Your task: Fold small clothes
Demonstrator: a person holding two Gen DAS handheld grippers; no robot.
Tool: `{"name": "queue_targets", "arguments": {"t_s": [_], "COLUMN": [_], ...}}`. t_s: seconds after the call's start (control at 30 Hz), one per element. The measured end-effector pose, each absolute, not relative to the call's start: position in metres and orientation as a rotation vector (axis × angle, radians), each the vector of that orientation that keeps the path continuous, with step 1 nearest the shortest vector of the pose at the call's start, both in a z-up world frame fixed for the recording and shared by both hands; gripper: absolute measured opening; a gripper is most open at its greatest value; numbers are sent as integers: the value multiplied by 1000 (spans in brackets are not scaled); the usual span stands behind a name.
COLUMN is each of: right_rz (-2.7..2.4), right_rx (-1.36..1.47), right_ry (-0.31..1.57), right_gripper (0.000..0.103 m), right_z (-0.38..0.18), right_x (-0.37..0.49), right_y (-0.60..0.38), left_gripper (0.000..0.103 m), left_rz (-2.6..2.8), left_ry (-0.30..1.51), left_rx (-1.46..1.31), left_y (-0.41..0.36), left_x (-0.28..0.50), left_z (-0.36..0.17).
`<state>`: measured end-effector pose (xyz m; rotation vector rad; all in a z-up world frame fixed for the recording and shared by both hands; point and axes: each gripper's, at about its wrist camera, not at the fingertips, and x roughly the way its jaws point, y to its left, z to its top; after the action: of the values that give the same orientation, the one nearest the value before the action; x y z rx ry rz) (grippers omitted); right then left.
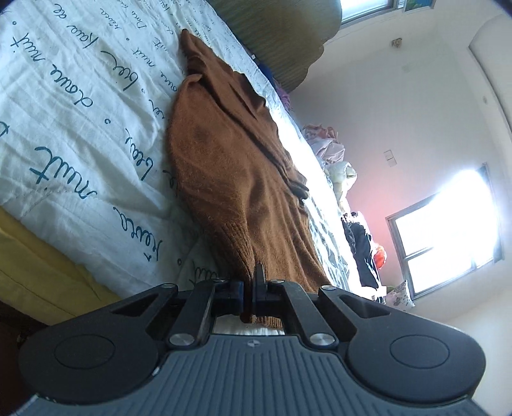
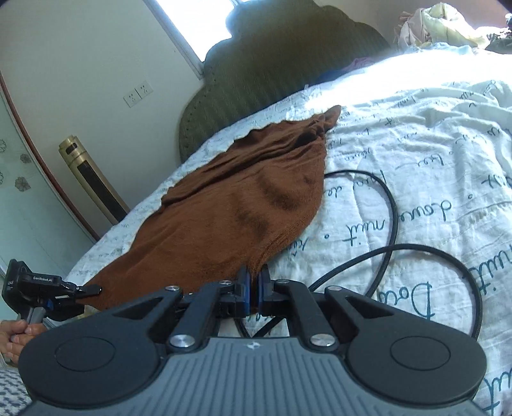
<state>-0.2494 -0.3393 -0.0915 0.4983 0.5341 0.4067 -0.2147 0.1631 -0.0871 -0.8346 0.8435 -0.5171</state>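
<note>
A brown knit sweater point(image 1: 230, 166) lies stretched lengthwise on a white bedspread point(image 1: 80, 105) with dark script lettering. My left gripper point(image 1: 251, 281) is shut on the sweater's ribbed hem. In the right wrist view the same sweater point(image 2: 236, 204) runs away toward the headboard. My right gripper point(image 2: 254, 278) is shut on another part of the hem, at its near right corner. The left gripper point(image 2: 92, 289) also shows at the lower left of the right wrist view, pinching the sweater's near left corner, held by a hand.
A black cable point(image 2: 393, 224) loops over the bedspread point(image 2: 416, 153) right of the sweater. A dark green headboard point(image 2: 272, 70) stands at the far end. Piled clothes point(image 2: 441, 25) lie at the far right. A tall gold appliance point(image 2: 92, 182) stands by the wall.
</note>
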Motion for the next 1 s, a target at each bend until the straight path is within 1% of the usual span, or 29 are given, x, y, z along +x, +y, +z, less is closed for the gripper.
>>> {"name": "queue_targets", "arguments": {"t_s": [0.2, 0.3, 0.5, 0.6, 0.7, 0.87, 1.0], "right_rz": [432, 443, 447, 425, 421, 467, 487], "right_rx": [529, 521, 519, 515, 552, 548, 575], "right_ry": [439, 414, 432, 479, 520, 499, 555], "right_gripper": [4, 4, 3, 3, 3, 4, 4], "right_z": [-70, -60, -58, -72, -82, -53, -32], "right_x": [-261, -267, -280, -278, -265, -219, -153], "right_y": [-347, -348, -351, -352, -359, -370, -383], "left_gripper": [3, 3, 3, 3, 3, 3, 3], "left_rz": [-543, -543, -525, -503, -513, -534, -538], "left_ry": [771, 773, 824, 835, 796, 707, 675], "left_rx": [-864, -857, -888, -937, -973, -983, -977], "left_y": [174, 172, 176, 186, 192, 197, 195], "left_x": [-227, -231, -247, -244, -239, -205, -155], "left_z": [-74, -72, -90, -105, -102, -74, -55]}}
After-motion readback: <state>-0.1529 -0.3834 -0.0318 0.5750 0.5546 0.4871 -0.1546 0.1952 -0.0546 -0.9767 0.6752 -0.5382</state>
